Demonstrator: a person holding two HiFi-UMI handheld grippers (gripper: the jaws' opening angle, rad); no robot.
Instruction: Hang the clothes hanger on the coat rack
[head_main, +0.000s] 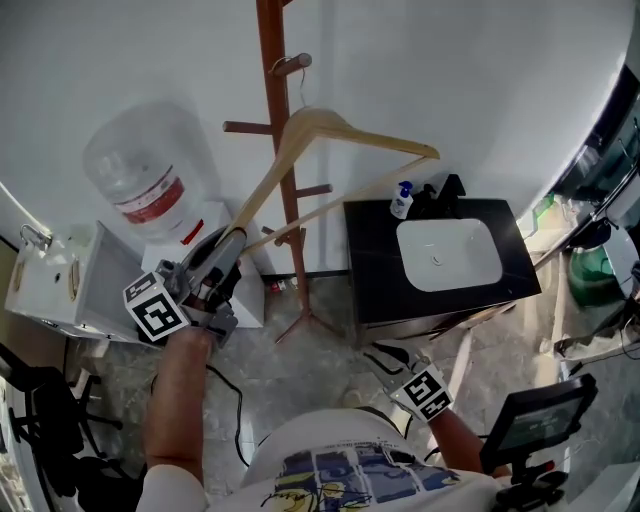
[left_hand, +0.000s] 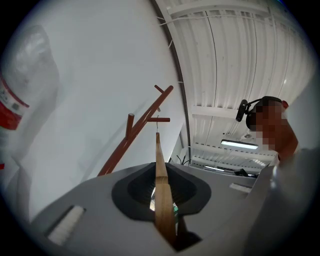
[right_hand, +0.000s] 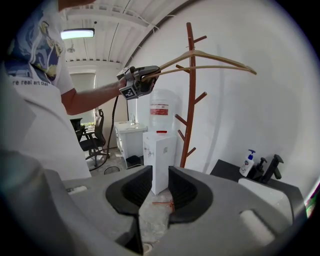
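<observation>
While the coat rack (head_main: 272, 100) stands at the far wall, the clothes hanger (head_main: 330, 130) is held up beside its upper pegs, clamped in the jaws of the left gripper (head_main: 235, 240). Jaws of the right gripper (head_main: 385, 357) are seen apart, empty.

**Office corner with a washstand**

Straight ahead of the right gripper's (right_hand: 155, 190) fingers (right_hand: 189, 194) stands a water dispenser (right_hand: 159, 150) with its bottle. Left of them are a white desk (right_hand: 131, 134) and black swivel chairs (right_hand: 92, 142). To the fingers' right are a coat rack (right_hand: 189, 100) and a black washstand (right_hand: 235, 172) with basin (right_hand: 270, 192), tap (right_hand: 272, 167) and soap bottle (right_hand: 246, 162). A strip light (right_hand: 77, 33) is set in the white panelled ceiling (right_hand: 115, 20).
</observation>
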